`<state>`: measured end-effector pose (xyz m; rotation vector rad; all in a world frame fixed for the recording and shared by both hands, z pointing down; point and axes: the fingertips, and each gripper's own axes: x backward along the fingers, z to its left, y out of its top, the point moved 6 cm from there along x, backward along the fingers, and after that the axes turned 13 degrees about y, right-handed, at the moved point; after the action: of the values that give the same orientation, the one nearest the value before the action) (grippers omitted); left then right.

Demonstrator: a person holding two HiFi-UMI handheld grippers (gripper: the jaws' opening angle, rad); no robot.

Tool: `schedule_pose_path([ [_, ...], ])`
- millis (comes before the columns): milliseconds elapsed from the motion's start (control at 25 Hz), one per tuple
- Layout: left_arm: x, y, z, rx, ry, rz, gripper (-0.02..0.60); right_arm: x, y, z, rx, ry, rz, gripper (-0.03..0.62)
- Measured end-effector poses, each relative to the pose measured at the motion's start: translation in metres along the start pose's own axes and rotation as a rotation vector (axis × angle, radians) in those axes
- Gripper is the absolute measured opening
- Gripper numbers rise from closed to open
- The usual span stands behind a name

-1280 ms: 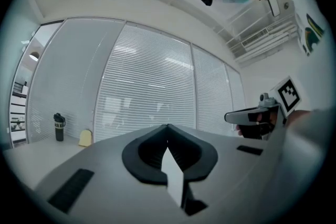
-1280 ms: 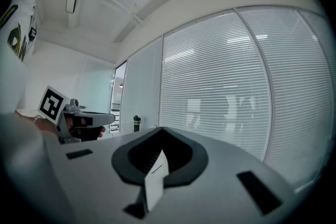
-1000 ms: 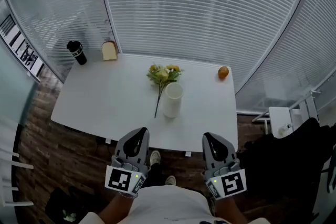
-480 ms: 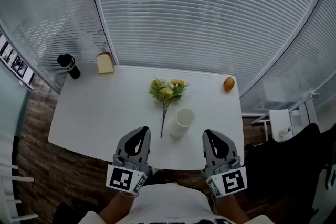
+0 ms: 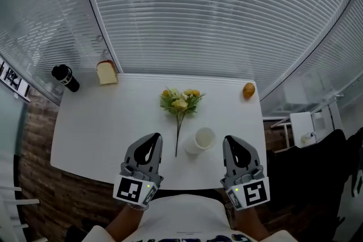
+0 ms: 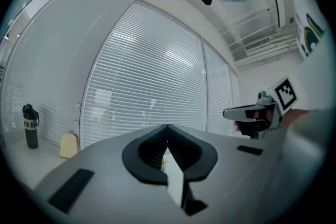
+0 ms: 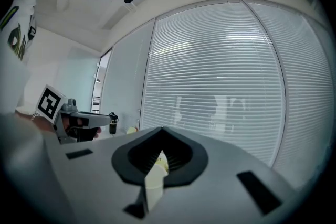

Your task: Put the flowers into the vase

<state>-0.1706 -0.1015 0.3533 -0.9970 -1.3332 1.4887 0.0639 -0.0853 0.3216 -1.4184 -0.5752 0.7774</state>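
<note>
The left gripper [image 5: 153, 139] and right gripper [image 5: 229, 140] are both closed tight with nothing held, side by side over the near edge of the table [image 5: 96, 122]. The vase [image 5: 201, 140] sits between their tips, nearer the right one. The flowers [image 5: 180, 102] lie on the table ahead of the gap, the stem running back just beside the vase on the left gripper's side. A bottle [image 5: 65, 77] and bread [image 5: 106, 72] are far ahead to the left.

white table [image 5: 102, 127], white vase [image 5: 201, 140], yellow-green flowers [image 5: 180, 102], black bottle [image 5: 65, 77]
</note>
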Motion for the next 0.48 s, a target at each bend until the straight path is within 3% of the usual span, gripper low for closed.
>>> schedule_pose_path([
  [480,-0.046,-0.011,-0.013,-0.007,0.035,0.075,0.009,-0.009,-0.011,-0.052,-0.03,0.034,0.01,0.009],
])
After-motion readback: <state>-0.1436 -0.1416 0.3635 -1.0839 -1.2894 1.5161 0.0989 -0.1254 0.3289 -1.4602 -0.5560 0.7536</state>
